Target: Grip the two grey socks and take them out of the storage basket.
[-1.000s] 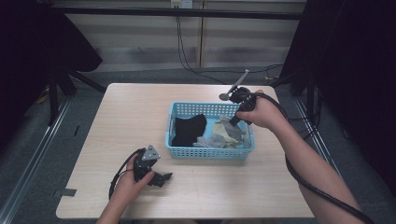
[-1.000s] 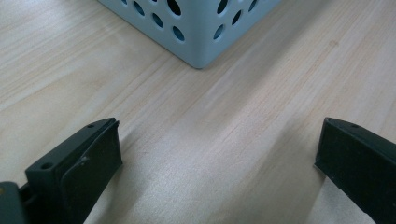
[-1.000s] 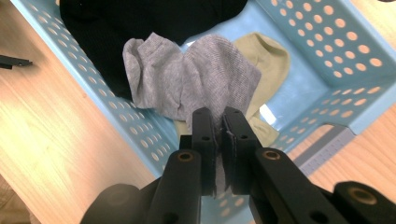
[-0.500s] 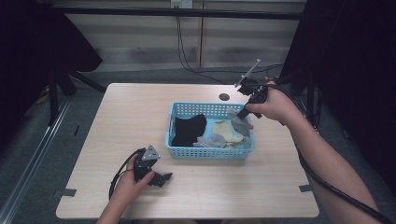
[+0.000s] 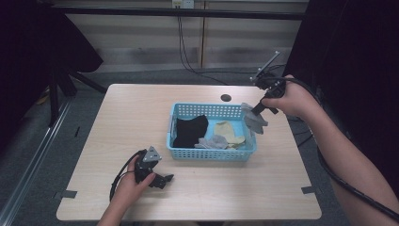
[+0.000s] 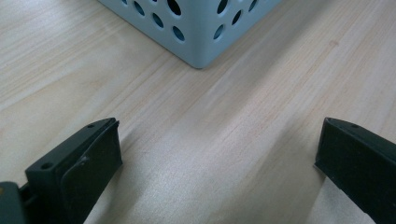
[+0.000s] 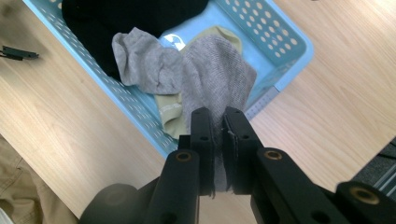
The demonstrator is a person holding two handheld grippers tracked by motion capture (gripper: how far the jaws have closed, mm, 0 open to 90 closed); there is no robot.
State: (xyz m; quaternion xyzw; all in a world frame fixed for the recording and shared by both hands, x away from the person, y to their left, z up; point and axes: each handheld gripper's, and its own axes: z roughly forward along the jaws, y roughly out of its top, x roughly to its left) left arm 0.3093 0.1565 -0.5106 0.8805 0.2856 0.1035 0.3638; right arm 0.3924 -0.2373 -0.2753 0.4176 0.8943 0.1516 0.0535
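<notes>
My right gripper is shut on a grey sock that hangs below it, above the right end of a light blue basket. Inside the basket lie a black sock, another grey sock and a yellowish sock. My left gripper rests on the table near the front left, open, with bare wood between its jaws. The basket's corner lies ahead of it.
The wooden table has a dark round hole behind the basket. Cables trail from both grippers. A grey floor and a dark frame surround the table. A small black part lies on the table left of the basket in the right gripper view.
My right gripper has risen and moved right from inside the basket, lifting the grey sock out over the basket's right end. The left gripper has stayed put.
</notes>
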